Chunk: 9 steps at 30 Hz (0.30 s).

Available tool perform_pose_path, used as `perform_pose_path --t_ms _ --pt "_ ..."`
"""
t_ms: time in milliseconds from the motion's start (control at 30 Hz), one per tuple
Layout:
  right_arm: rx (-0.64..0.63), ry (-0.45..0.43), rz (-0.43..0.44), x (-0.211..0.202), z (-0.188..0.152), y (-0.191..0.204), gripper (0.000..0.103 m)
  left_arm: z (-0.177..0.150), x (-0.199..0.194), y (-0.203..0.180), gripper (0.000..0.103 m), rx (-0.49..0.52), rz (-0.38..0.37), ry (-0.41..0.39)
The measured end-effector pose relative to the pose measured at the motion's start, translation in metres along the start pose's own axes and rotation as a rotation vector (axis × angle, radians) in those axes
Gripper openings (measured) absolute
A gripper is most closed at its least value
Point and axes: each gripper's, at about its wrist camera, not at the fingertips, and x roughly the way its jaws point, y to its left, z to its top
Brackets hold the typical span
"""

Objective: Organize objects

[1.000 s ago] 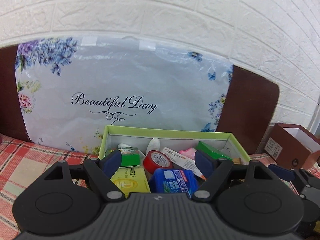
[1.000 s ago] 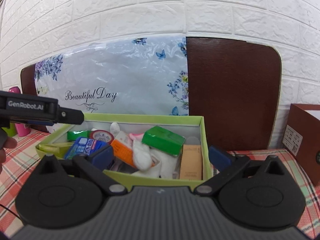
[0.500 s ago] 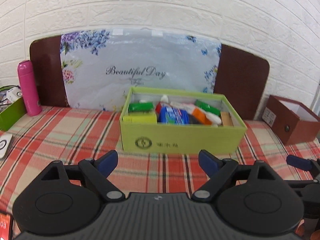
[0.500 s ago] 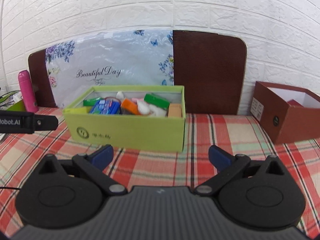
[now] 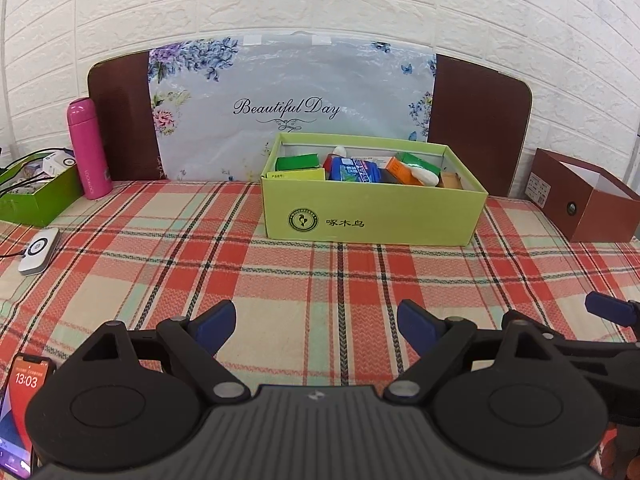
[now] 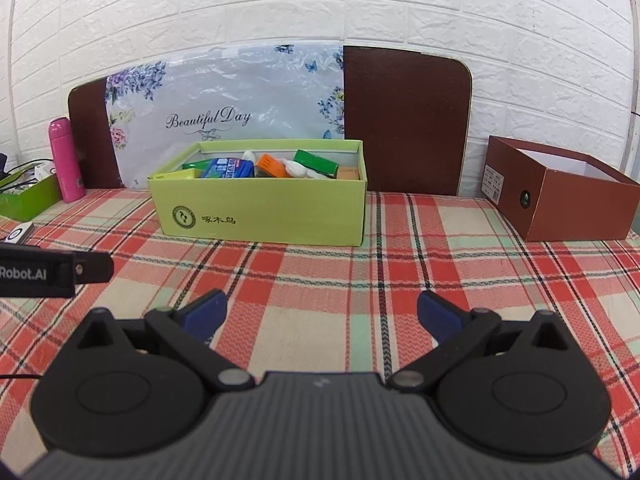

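A light green cardboard box (image 5: pixel 376 216) stands on the plaid tablecloth near the back wall, filled with several small items: a blue pack (image 5: pixel 352 170), green boxes, an orange box (image 5: pixel 400 168). It also shows in the right wrist view (image 6: pixel 260 216). My left gripper (image 5: pixel 316 324) is open and empty, well in front of the box above the cloth. My right gripper (image 6: pixel 320 314) is open and empty, also in front of the box. One right fingertip shows in the left wrist view (image 5: pixel 608 308).
A brown open box (image 6: pixel 560 192) stands at the right. A pink bottle (image 5: pixel 89 148) and a dark green box (image 5: pixel 36 196) with cables stand at the left. A white device (image 5: pixel 39 250) and a phone (image 5: pixel 22 404) lie at the near left.
Both grippers have pulled back from over the green box toward the near side of the table. Both stay open and empty.
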Motion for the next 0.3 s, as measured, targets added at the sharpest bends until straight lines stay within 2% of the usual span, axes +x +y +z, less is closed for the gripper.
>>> perform_pose_path --t_ms 300 --pt "-0.012 0.003 -0.011 -0.0064 -0.0046 0.0075 0.103 -0.0103 -0.0026 0.0026 0.091 -0.010 -0.015 0.000"
